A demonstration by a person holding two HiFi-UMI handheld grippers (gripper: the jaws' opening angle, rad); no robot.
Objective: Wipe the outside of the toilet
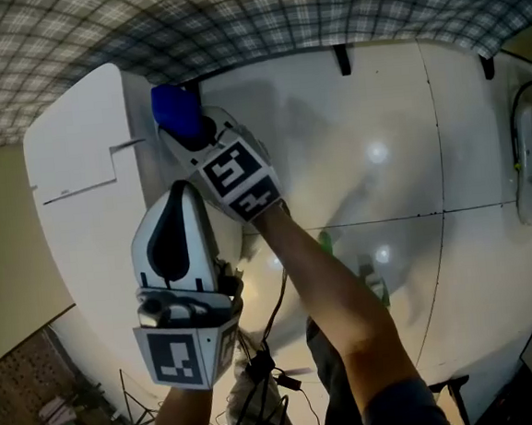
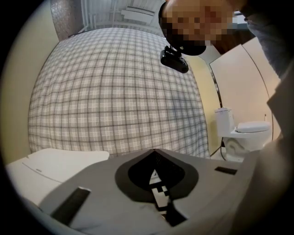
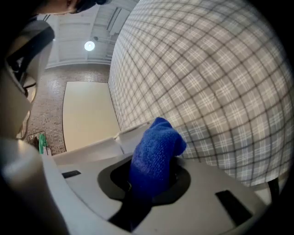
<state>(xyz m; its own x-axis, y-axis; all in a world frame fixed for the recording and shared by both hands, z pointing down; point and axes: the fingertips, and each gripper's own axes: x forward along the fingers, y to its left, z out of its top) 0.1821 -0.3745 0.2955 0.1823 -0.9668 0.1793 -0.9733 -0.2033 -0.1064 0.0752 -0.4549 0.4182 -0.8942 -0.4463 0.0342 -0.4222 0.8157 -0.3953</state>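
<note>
Right gripper [image 1: 200, 129] clamped on a blue cloth [image 1: 174, 109]; a rounded wad of cloth sticks out past the jaw tips, and the right gripper view shows it filling the gap between the jaws. Left gripper [image 1: 183, 190] has jaws closed together with nothing between them, held lower and nearer the body, tip pointing up toward the right one. Toilet [image 1: 77, 168]: a white, flat-topped part fills the left of the head view, its far end up by the plaid wall [image 1: 258, 18]. The cloth sits at the far right corner of that white top, close under the wall; contact with the surface cannot be made out from any view. From the cloth, the unwiped white face runs left and back toward the person, its long axis roughly away-to-near in the head view. Right hand clearly the nearer and the only one carrying cloth; left looks idle. Judgement: the wiping stroke probably wants the wad pressed down onto the top and drawn along that axis. A second toilet [image 2: 248, 133] stands well off in the left gripper view
</note>
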